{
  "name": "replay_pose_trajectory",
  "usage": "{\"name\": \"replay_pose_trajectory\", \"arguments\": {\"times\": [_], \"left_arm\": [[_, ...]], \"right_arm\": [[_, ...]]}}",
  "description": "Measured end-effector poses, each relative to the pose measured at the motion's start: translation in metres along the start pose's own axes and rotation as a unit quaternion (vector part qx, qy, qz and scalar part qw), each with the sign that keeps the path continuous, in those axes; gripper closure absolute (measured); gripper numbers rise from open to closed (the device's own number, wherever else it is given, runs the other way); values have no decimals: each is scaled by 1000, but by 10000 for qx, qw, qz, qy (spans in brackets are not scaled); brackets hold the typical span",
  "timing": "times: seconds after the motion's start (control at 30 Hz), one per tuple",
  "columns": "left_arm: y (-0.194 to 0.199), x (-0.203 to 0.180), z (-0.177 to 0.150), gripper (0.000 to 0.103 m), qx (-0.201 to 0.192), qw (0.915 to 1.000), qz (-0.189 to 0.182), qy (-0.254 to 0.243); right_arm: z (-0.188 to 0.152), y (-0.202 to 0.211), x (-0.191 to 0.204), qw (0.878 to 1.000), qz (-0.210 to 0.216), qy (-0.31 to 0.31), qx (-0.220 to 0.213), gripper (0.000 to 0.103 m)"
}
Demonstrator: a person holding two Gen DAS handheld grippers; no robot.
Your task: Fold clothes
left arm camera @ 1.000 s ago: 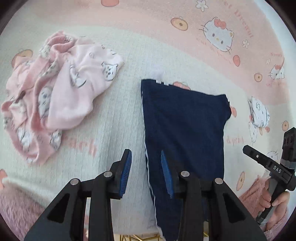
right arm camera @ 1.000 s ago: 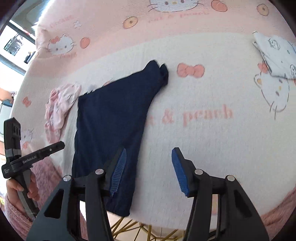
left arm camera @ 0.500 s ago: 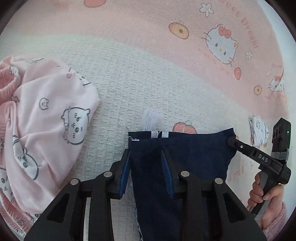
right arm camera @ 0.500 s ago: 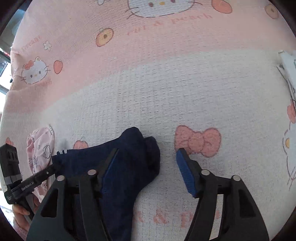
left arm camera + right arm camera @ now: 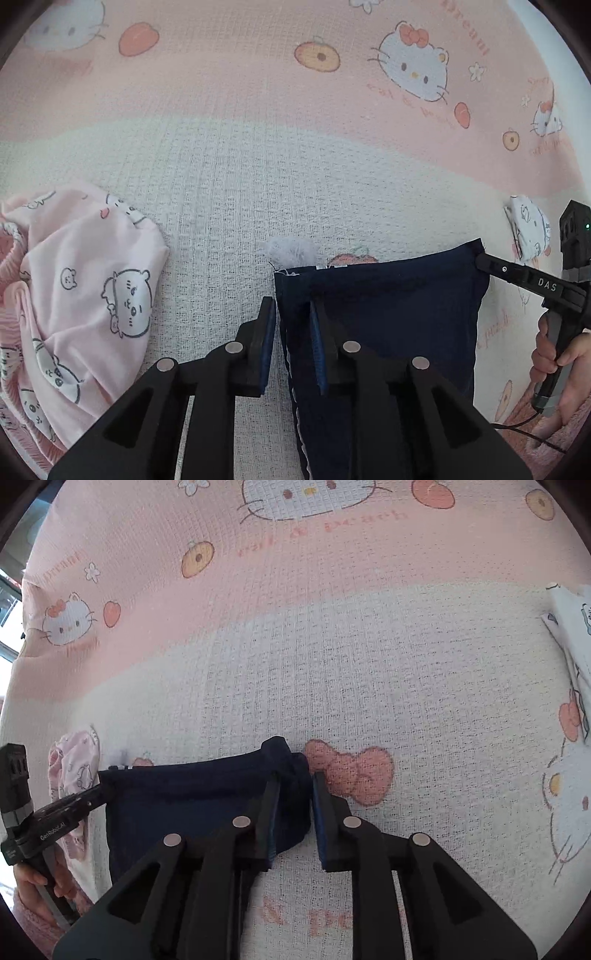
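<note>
Both grippers [image 5: 292,347] [image 5: 293,812] – wide before – now pinch navy garment [image 5: 388,314] corners.

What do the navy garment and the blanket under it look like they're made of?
Navy garment: seemingly a thin matte woven cotton type, lying flat with crisp edges and a pale stitched hem; exact fibre unclear.
Blanket: looks like a soft waffle-textured cotton knit or weave, matte, with a regular grid of small raised squares and printed cartoon cats.

"DAS" on right tool [image 5: 532,282], "GenRobot.AI" on left tool [image 5: 51,829]
</note>
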State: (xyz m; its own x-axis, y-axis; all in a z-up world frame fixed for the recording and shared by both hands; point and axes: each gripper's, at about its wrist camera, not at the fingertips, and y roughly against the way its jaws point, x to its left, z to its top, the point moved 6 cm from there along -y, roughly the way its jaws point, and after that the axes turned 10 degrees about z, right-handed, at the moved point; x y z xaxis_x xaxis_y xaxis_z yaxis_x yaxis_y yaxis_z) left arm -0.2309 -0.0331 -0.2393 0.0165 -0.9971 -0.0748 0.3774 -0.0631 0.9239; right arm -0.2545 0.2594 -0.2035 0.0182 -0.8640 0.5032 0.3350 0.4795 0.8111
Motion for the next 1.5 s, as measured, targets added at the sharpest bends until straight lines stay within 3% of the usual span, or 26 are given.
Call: {"name": "replay_pose_trajectory", "arguments": {"times": [0.03, 0.17, 0.27, 0.4, 0.5, 0.57, 0.63, 0.7, 0.8, 0.9, 1.0, 1.07, 1.17, 1.27, 1.4, 1.5], "left_arm": [[2, 0, 1, 82, -88, 10000, 17, -35], [-4, 0, 9, 79, -54, 9999, 97, -132], [5, 2, 15, 78, -118, 9998, 154, -107], [24, 2, 18, 74, -314, 9994, 80, -78], [16, -10, 8, 74, -84, 9990, -112, -435], [-1, -9, 3, 74, 135, 9980, 105, -605], [-10, 6, 2, 74, 370, 9980, 286, -415], [7, 10, 6, 74, 334, 9994, 16, -124], [36, -10, -5, 70, 339, 9986, -188, -358], [38, -48, -42, 65, 834, 9901, -351, -1069], [24, -69, -79, 65, 973, 9794, -72, -1767], [18, -72, -88, 65, 998, 9735, 191, -2047], [30, -60, -88, 65, 995, 9711, 650, -2068], [51, -53, -85, 65, 801, 9822, 392, -1655], [54, -72, -97, 65, 738, 9802, 43, -1835], [36, -70, -111, 65, 1078, 9698, 402, -2149]], "right_arm": [[1, 4, -1, 9999, -3, -56, -111, 65], [6, 23, -9, 9971, -445, -86, -617, 65], [1, 30, 8, 9960, -520, 143, -717, 64], [-17, 3, 55, 9916, -493, 1189, -159, 60], [-29, -16, 77, 9810, -553, 1849, 179, 60], [-30, -33, 69, 9812, -663, 1767, 405, 61], [-25, -31, 55, 9855, -633, 1543, 305, 63], [-16, -19, 40, 9880, -872, 1268, 139, 63], [-17, 5, 34, 9920, -772, 992, 93, 61], [-52, 22, 55, 9943, -300, 950, 378, 57], [-102, 23, 83, 9909, 128, 1148, 694, 53], [-129, 8, 88, 9864, 22, 1392, 872, 53], [-155, 3, 78, 9764, -569, 1838, 978, 54], [-153, 26, 80, 9745, -823, 1917, 829, 53], [-153, 35, 81, 9855, -319, 1510, 704, 43], [-173, 14, 68, 9816, -373, 1358, 1288, 43]]}}
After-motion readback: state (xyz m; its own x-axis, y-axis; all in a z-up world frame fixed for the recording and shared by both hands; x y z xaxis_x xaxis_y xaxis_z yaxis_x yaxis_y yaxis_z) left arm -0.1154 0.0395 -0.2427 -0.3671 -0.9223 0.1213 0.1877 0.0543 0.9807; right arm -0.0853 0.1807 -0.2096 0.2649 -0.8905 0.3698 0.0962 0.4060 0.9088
